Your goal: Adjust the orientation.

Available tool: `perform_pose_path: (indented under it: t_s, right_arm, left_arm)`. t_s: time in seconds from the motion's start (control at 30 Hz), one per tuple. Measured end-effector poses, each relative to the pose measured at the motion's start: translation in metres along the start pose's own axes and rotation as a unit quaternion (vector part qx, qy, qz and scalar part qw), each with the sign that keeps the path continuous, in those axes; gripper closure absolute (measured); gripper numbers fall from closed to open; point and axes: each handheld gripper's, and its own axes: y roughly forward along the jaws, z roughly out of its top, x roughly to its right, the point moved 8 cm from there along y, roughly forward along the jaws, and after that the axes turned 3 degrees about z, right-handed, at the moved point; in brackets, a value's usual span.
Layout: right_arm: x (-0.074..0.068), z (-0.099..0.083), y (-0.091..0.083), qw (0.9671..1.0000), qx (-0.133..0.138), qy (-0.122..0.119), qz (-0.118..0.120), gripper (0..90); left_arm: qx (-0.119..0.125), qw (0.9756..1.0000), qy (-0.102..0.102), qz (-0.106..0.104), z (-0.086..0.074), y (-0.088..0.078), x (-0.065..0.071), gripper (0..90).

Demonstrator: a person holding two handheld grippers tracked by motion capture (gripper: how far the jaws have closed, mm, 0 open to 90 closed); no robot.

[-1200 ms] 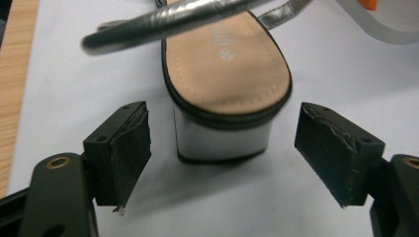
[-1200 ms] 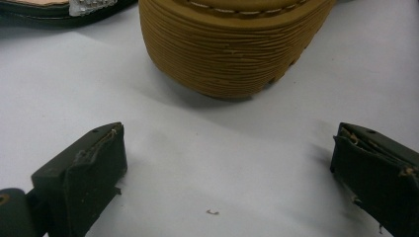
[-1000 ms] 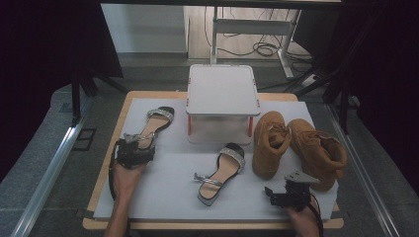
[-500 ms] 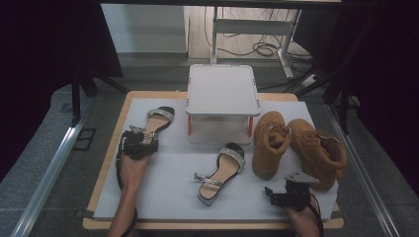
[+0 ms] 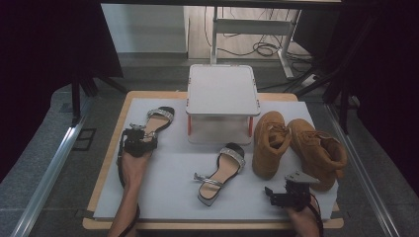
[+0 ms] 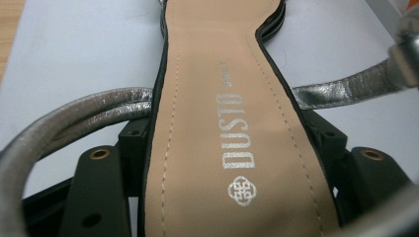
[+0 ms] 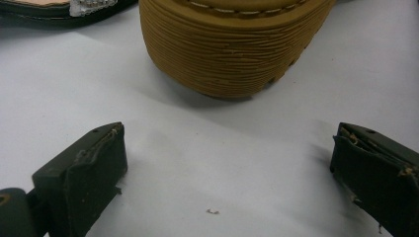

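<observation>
Now the left gripper (image 6: 232, 197) jaws have been closing around the sandal (image 6: 222, 123) heel between them; centre it. Right gripper (image 7: 227, 168) gapes empty.

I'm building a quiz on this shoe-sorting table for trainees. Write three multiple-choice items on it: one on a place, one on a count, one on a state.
1. Where does the left claw sit?
A. at the heel of the black sandal with silver straps on the left of the table
B. on the white box-shaped rack
C. at the tan boots

2. How many tan suede boots stand on the white table top?
A. one
B. two
C. three

3. How do the right claw's jaws stand?
A. shut on a boot
B. shut on a sandal
C. open, with nothing between them

Answers: 1 A, the sandal's tan insole runs between the left claw's jaws. 2 B, a pair stands at the right. 3 C, bare table shows between the jaws.
</observation>
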Motion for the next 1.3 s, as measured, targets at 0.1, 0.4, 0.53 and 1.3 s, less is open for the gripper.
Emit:
perform_pose_path:
  t_s: [0.1, 0.4, 0.53, 1.3]
  right_arm:
    - [0.0, 0.0, 0.0, 1.0, 0.0, 0.0, 0.0, 1.3]
    - [0.0, 0.0, 0.0, 1.0, 0.0, -0.001, 0.001, 1.3]
    - [0.0, 0.0, 0.0, 1.0, -0.001, -0.001, 0.0, 1.3]
    - [0.0, 0.0, 0.0, 1.0, -0.001, -0.001, 0.0, 1.3]
  left_arm:
    - [0.007, 1.0, 0.004, 0.001, 0.0, 0.0, 0.0, 38.3]
    - [0.02, 0.9997, 0.01, -0.006, -0.003, -0.005, 0.0, 38.9]
    - [0.024, 0.9995, 0.022, -0.007, -0.004, -0.009, 0.001, 39.0]
    - [0.045, 0.9973, 0.041, -0.041, -0.022, -0.054, 0.006, 39.1]
